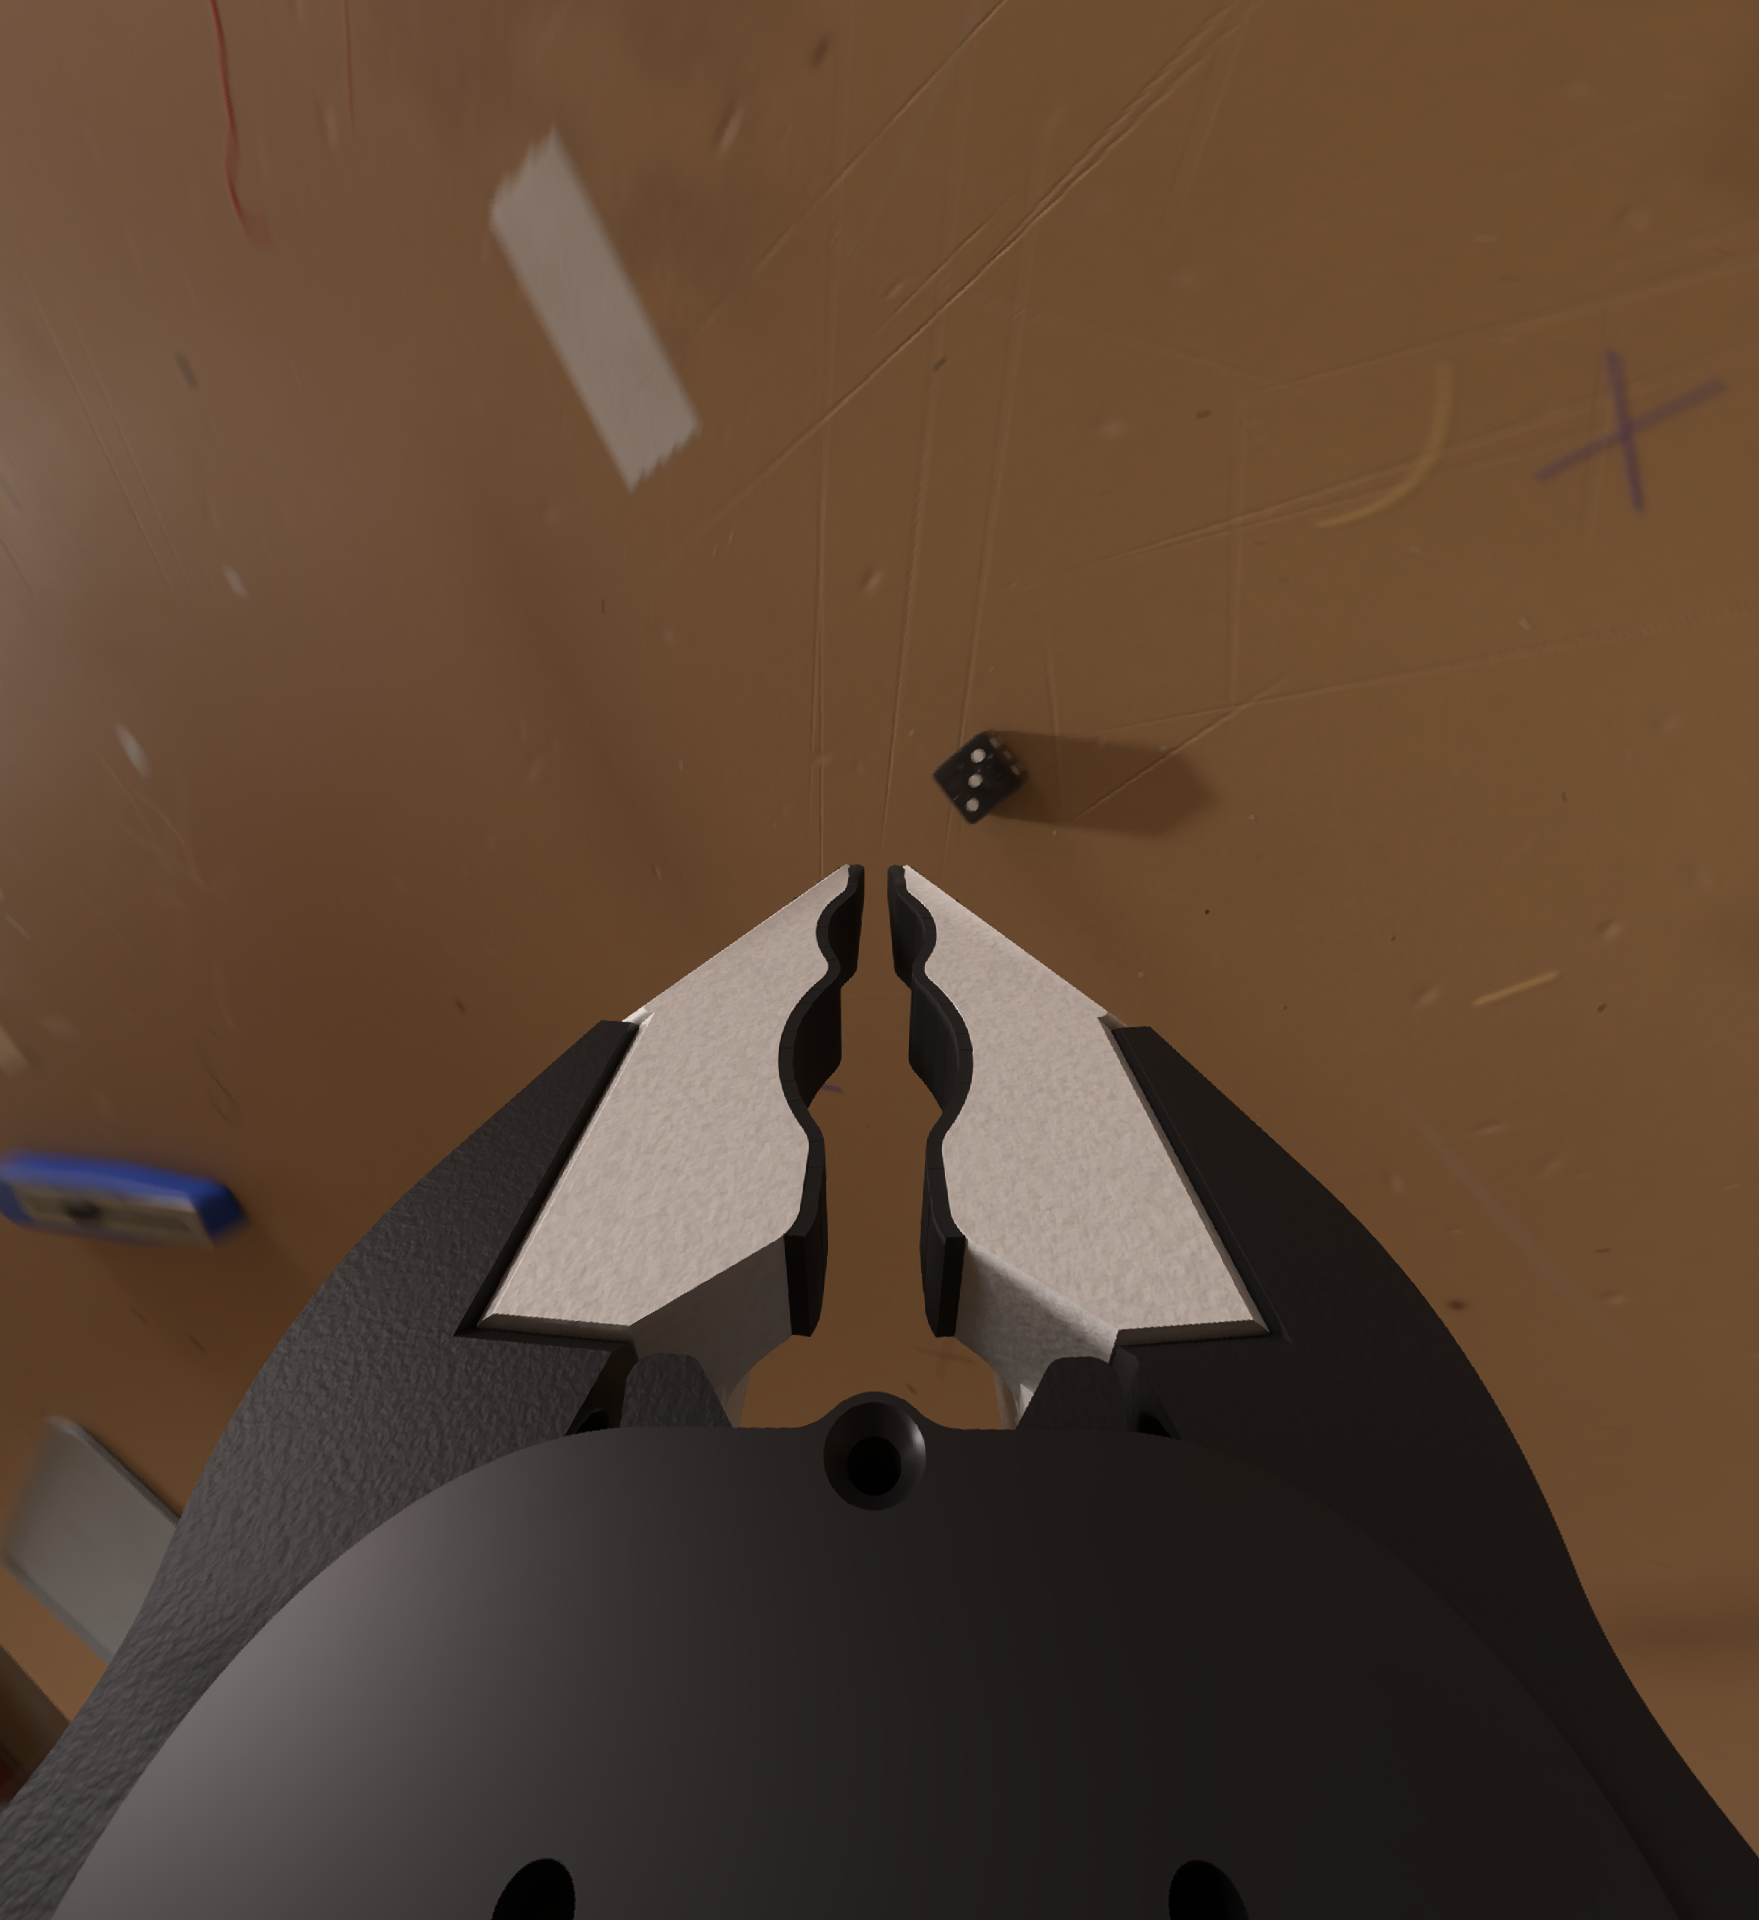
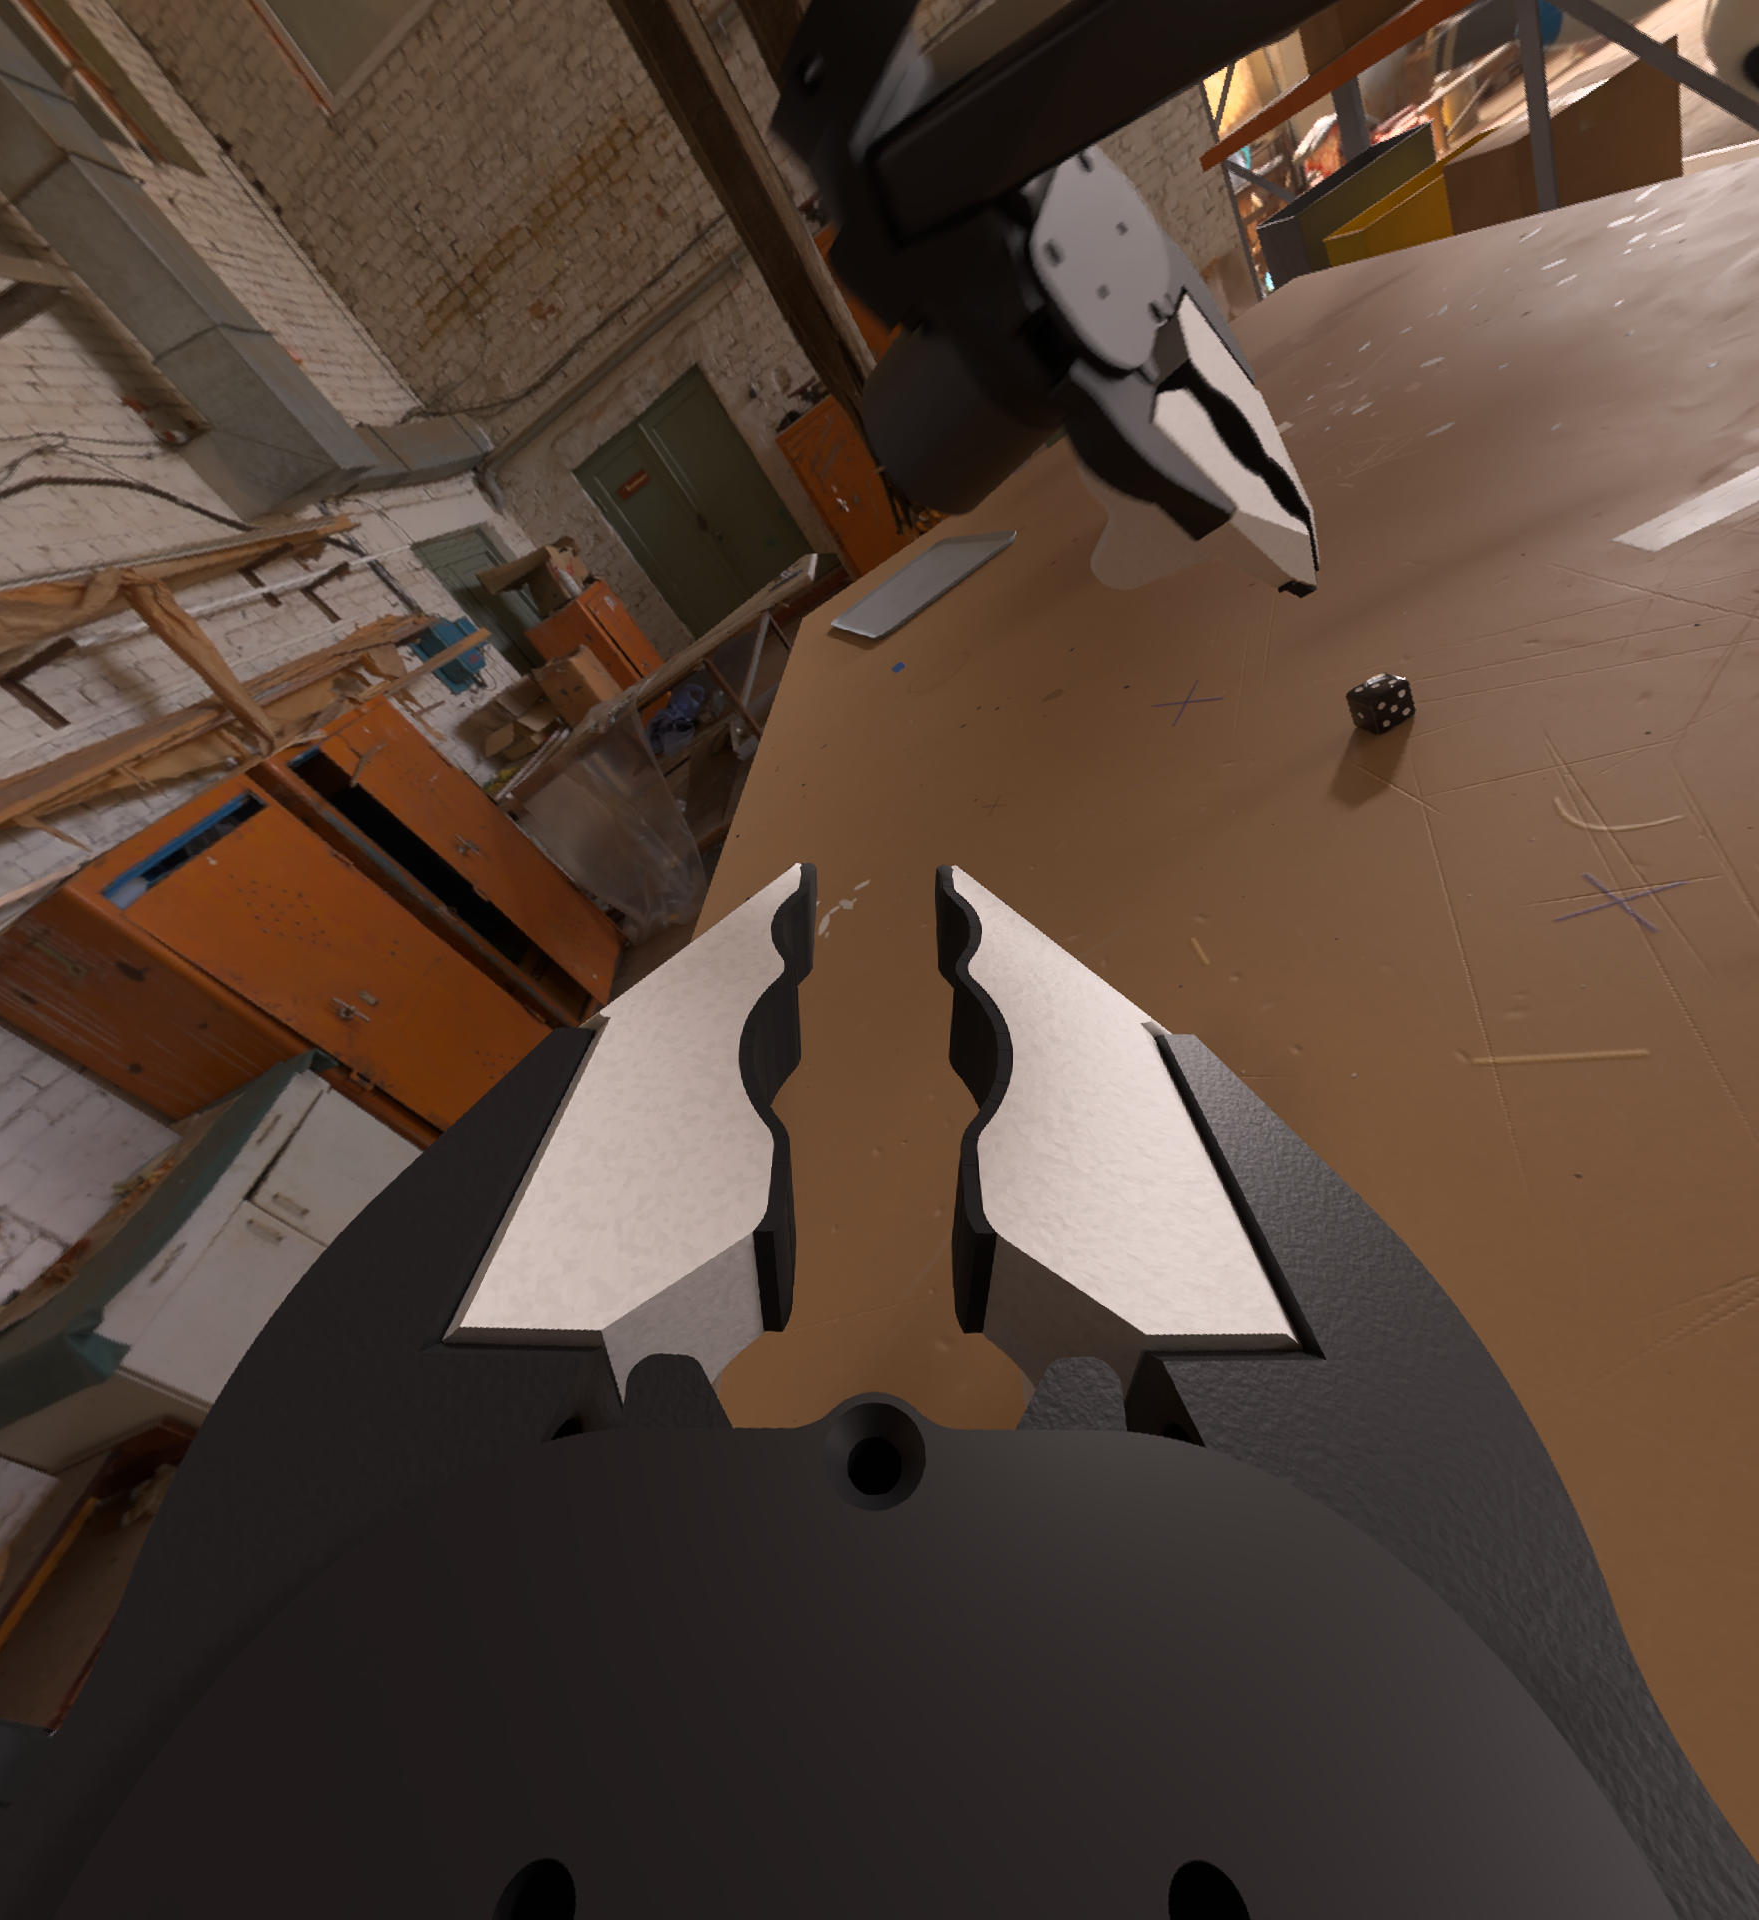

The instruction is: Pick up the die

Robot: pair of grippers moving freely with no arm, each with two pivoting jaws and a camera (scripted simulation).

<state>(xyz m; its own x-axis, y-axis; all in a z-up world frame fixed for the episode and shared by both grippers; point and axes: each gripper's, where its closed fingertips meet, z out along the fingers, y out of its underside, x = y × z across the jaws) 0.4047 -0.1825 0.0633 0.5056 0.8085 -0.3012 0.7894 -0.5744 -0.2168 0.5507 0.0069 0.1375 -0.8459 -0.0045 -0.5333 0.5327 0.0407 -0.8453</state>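
The die (image 1: 981,779) is small and black with white pips. It lies on the brown table (image 1: 1270,935), just beyond and slightly right of my left gripper (image 1: 876,878). The left gripper hovers above the table with its fingers nearly touching and nothing between them. The right wrist view shows the die (image 2: 1379,704) far ahead to the right, with the left gripper (image 2: 1301,577) hanging above and a little left of it. My right gripper (image 2: 876,883) is open and empty, low near the table's left edge and well away from the die.
A white tape strip (image 1: 592,312), a blue flat object (image 1: 106,1195) and a grey tray (image 1: 85,1538) lie on the table left of the die. The tray (image 2: 922,582) sits by the table edge (image 2: 750,790). Orange cabinets (image 2: 335,935) stand beyond that edge.
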